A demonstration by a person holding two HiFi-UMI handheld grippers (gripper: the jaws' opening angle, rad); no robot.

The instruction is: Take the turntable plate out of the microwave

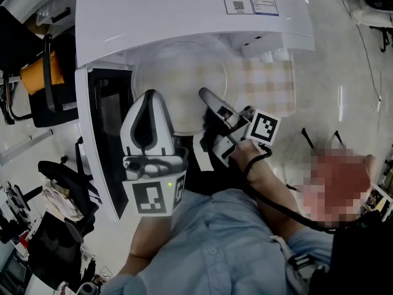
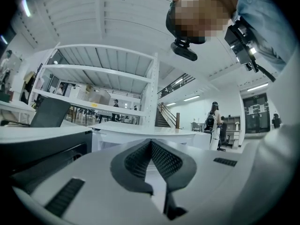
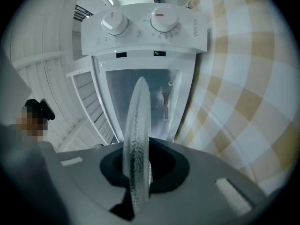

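The clear glass turntable plate (image 1: 182, 78) hangs level in front of the white microwave (image 1: 184, 11), over its open mouth. My right gripper (image 1: 207, 98) is shut on the plate's near right rim. In the right gripper view the plate (image 3: 137, 121) shows edge-on between the jaws of that gripper (image 3: 139, 159), with the microwave's dials and empty cavity (image 3: 145, 36) behind it. My left gripper (image 1: 149, 101) sits just left of the plate, beside the open door (image 1: 101, 146). Seen from its own camera, the left gripper (image 2: 151, 143) is shut with nothing between its pads.
A yellow-and-white checked cloth (image 1: 270, 85) covers the table (image 3: 243, 78) under and right of the microwave. The open door juts out to the left. Office chairs (image 1: 49, 78) stand at the left and cables (image 1: 368, 48) run over the floor at the right.
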